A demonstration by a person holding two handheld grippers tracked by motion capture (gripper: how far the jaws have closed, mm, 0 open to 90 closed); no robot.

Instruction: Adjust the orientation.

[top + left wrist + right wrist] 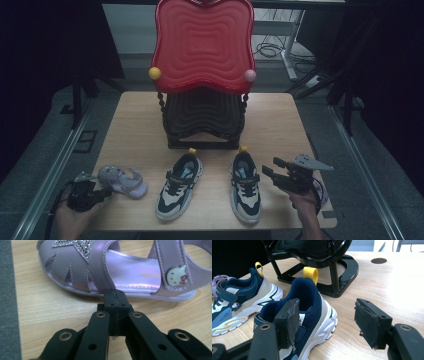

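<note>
A lilac sandal [122, 180] with a glitter star and a cat badge [140, 272] lies at the table's front left. My left gripper [106, 191] is shut with nothing between its jaws, and its tips [115, 296] rest against the sandal's sole edge. Two navy-and-white sneakers stand side by side at the front, the left one [179, 186] and the right one [245, 187], with yellow heel loops. My right gripper [271, 166] is open just right of the right sneaker [312, 305]. One of its pads [289, 320] is in front of the sneaker's collar.
A black stand [202, 117] with a red wavy top [202, 42] stands at the back middle of the wooden table [140, 125]; its base [342, 272] is just behind the sneakers. A purple thing [320, 192] lies partly hidden under my right hand.
</note>
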